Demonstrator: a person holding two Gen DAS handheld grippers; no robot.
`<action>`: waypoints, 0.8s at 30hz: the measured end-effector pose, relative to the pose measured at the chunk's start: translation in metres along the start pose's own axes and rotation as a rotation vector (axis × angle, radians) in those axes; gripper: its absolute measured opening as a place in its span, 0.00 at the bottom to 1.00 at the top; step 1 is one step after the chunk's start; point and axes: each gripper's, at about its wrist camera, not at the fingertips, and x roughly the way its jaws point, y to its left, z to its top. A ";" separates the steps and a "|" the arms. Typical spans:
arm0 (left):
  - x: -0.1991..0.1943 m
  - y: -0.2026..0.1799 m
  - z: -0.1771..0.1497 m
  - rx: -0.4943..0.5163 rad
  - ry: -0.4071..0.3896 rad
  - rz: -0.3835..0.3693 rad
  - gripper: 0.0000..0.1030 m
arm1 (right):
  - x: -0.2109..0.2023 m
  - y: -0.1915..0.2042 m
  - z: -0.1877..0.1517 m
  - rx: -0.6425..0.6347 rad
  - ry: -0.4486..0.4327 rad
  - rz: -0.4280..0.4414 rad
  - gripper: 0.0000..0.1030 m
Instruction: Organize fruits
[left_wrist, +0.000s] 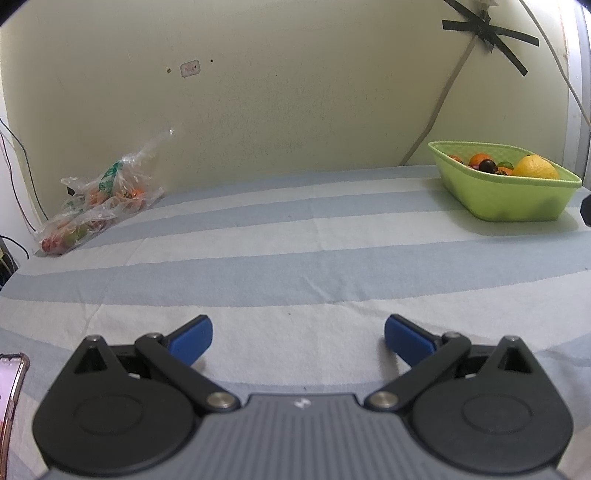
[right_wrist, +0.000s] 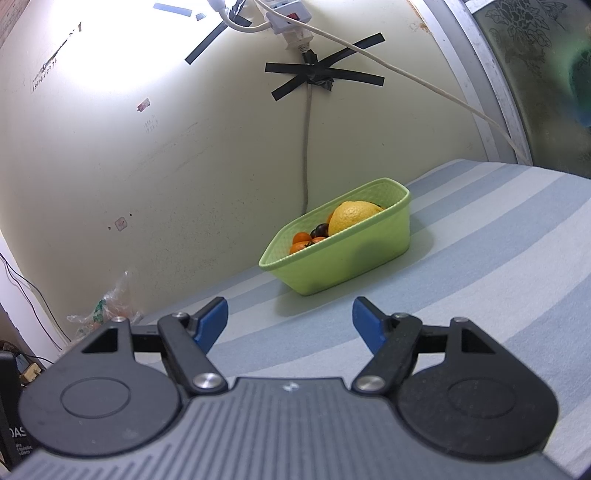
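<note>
A light green basket (left_wrist: 517, 201) (right_wrist: 354, 254) stands on the striped cloth at the far right of the left wrist view, near the wall. It holds a large yellow citrus fruit (left_wrist: 535, 168) (right_wrist: 352, 216), small orange fruits (left_wrist: 479, 159) (right_wrist: 301, 242) and a dark round one (left_wrist: 488, 165) (right_wrist: 320, 230). A clear plastic bag (left_wrist: 99, 199) (right_wrist: 107, 306) with more orange and red fruit lies at the far left against the wall. My left gripper (left_wrist: 298, 338) is open over bare cloth, nothing between its blue pads. My right gripper (right_wrist: 290, 320) is open too, a short way in front of the basket.
A blue and white striped cloth (left_wrist: 295, 258) covers the table, which ends at the cream wall. Cables (right_wrist: 306, 147) taped with black tape hang down the wall behind the basket. A phone in a clear case (left_wrist: 11, 391) lies at the left edge. A window frame (right_wrist: 491, 92) stands at right.
</note>
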 end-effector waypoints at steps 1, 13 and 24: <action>0.000 0.000 0.000 -0.003 -0.003 0.002 1.00 | 0.000 0.000 0.000 0.000 -0.002 0.000 0.74; -0.023 0.005 0.010 -0.011 -0.049 0.006 1.00 | -0.016 0.012 -0.002 -0.057 -0.052 -0.012 0.74; -0.070 0.007 0.017 0.013 -0.130 -0.055 1.00 | -0.056 0.042 0.007 -0.147 -0.143 -0.001 0.77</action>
